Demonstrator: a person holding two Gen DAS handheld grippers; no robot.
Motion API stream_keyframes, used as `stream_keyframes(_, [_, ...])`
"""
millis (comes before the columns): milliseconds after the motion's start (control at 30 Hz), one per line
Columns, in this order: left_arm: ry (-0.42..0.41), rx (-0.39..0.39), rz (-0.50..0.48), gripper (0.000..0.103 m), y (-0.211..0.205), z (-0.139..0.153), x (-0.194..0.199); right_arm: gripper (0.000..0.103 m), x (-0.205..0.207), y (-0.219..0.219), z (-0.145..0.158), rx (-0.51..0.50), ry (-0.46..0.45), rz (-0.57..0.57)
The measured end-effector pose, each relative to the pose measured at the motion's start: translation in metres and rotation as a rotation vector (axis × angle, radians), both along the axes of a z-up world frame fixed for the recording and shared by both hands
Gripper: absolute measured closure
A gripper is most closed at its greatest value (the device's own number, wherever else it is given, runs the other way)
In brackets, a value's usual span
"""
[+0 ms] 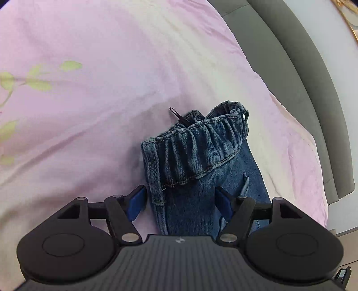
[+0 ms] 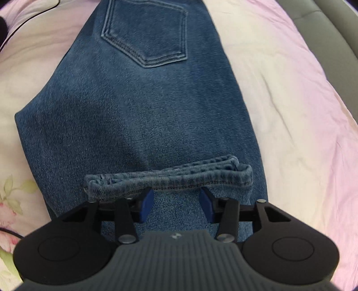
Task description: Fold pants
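The blue denim pants [image 2: 143, 112] lie on a pink bedspread [image 2: 290, 112], back pocket [image 2: 145, 33] facing up. In the right wrist view the leg hem [image 2: 170, 176] lies folded back over the pants, just ahead of my right gripper [image 2: 176, 201], whose blue pads stand apart around the denim. In the left wrist view the elastic waistband [image 1: 197, 145] bunches up between the blue pads of my left gripper [image 1: 181, 199], which stand wide apart on either side of the denim [image 1: 190, 201].
The pink bedspread [image 1: 89, 89] has a green leaf print [image 1: 40, 78] at the left. A grey padded bed frame [image 1: 302, 78] runs along the right edge. A thin black cable [image 2: 29, 15] lies at the far left.
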State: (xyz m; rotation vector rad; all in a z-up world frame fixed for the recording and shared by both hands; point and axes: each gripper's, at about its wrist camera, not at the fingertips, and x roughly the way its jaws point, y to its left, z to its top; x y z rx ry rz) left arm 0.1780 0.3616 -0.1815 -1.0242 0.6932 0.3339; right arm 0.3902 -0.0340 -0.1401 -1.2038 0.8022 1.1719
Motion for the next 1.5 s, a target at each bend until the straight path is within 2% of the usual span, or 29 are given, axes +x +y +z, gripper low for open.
stream_keyframes(133, [0.006, 0.06, -0.016, 0.024, -0.008, -0.004, 0.01, 0.059, 0.011, 0.007, -0.005, -0.034, 0.046, 0.021])
stream_keyframes(167, [0.006, 0.071, -0.018, 0.028, -0.009, -0.003, 0.011, 0.059, 0.014, 0.009, -0.007, -0.039, 0.056, 0.023])
stream_keyframes(300, [0.017, 0.091, -0.022, 0.036, -0.011, 0.001, 0.012, 0.058, 0.021, 0.008, -0.007, -0.033, 0.082, 0.006])
stream_keyframes(533, [0.024, 0.153, -0.034, 0.046, -0.022, 0.024, 0.015, 0.058, 0.007, 0.0, -0.003, -0.005, 0.018, -0.026])
stream_keyframes(633, [-0.005, 0.192, -0.048, 0.049, -0.03, 0.045, 0.015, 0.051, -0.004, -0.009, 0.007, 0.027, -0.027, -0.095])
stream_keyframes(700, [-0.029, 0.217, -0.061, 0.052, -0.038, 0.065, 0.015, 0.042, -0.003, -0.02, 0.019, 0.068, -0.009, -0.192])
stream_keyframes(800, [-0.062, 0.283, -0.095, 0.054, -0.058, 0.101, 0.019, 0.037, 0.001, -0.046, 0.04, 0.124, 0.023, -0.356])
stream_keyframes(967, [-0.137, 0.391, -0.187, 0.06, -0.109, 0.164, 0.031, 0.036, 0.003, -0.109, 0.065, 0.178, 0.096, -0.646])
stream_keyframes(1100, [-0.179, 0.505, -0.282, 0.062, -0.163, 0.208, 0.046, 0.036, -0.008, -0.164, 0.071, 0.244, 0.125, -0.794])
stream_keyframes(1200, [-0.21, 0.599, -0.364, 0.062, -0.212, 0.231, 0.059, 0.036, -0.022, -0.194, 0.068, 0.282, 0.149, -0.854])
stream_keyframes(1367, [-0.238, 0.735, -0.522, 0.063, -0.301, 0.242, 0.084, 0.037, -0.037, -0.236, 0.06, 0.366, 0.202, -0.949])
stream_keyframes(1500, [-0.258, 0.781, -0.645, 0.063, -0.371, 0.227, 0.107, 0.043, -0.041, -0.263, 0.062, 0.422, 0.212, -0.986])
